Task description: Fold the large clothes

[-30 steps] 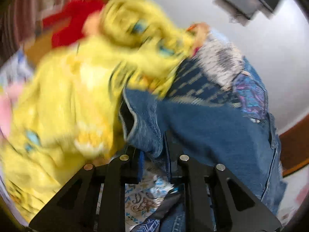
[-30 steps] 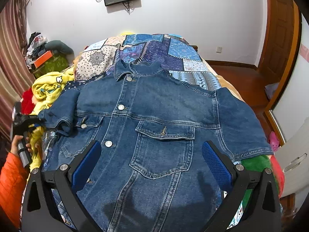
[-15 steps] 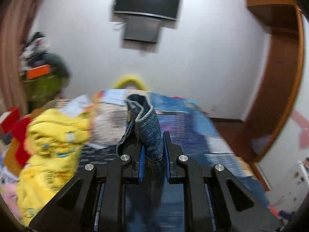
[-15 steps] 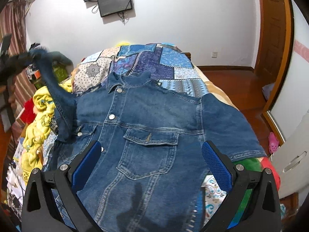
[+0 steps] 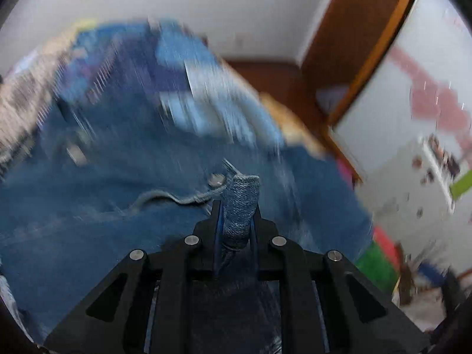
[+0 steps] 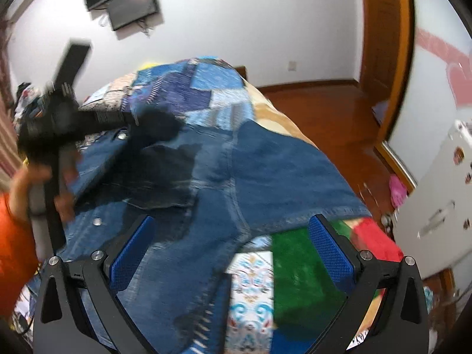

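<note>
A blue denim jacket (image 6: pixel 265 171) lies front up on the bed. My left gripper (image 5: pixel 236 206) is shut on the jacket's left sleeve cuff (image 5: pixel 242 203) and holds it above the jacket's chest (image 5: pixel 118 183). In the right wrist view the left gripper (image 6: pixel 132 119) shows at the left, over the jacket's collar area, with the dark sleeve hanging from it. My right gripper (image 6: pixel 230 239) is open and empty, hovering above the jacket's lower right part near the right sleeve (image 6: pixel 295 177).
A patchwork quilt (image 6: pixel 206 85) covers the bed. Green and red cloth (image 6: pixel 298 268) lies at the bed's right front. A wooden door (image 6: pixel 383 29) and wooden floor (image 6: pixel 324 97) are on the right, a white cabinet (image 6: pixel 442 177) far right, a wall screen (image 6: pixel 129 3) behind.
My left gripper has swung the sleeve cuff up from the bed's left side and across over the jacket's chest. My right gripper has shifted right and lower over the jacket, still open.
</note>
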`<action>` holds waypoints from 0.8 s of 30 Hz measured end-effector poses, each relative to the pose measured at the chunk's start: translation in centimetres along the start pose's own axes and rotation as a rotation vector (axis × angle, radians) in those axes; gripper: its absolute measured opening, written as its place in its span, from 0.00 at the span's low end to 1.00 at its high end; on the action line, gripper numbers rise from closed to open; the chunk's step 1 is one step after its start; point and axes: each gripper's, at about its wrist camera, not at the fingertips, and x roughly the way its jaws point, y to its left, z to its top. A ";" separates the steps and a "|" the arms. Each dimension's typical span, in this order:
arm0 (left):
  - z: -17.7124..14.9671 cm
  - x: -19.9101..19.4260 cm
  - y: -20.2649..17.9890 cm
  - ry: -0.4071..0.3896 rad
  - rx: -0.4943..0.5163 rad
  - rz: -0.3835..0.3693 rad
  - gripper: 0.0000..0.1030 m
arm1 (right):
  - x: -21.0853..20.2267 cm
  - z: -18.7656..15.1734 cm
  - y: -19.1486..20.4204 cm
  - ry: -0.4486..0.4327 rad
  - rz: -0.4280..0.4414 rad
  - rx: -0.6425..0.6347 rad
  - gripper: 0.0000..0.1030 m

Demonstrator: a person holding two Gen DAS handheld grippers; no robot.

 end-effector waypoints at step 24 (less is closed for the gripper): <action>-7.8 -9.3 6.1 -0.059 0.056 0.235 0.81 | 2.6 0.9 -7.0 0.071 -0.030 0.118 1.00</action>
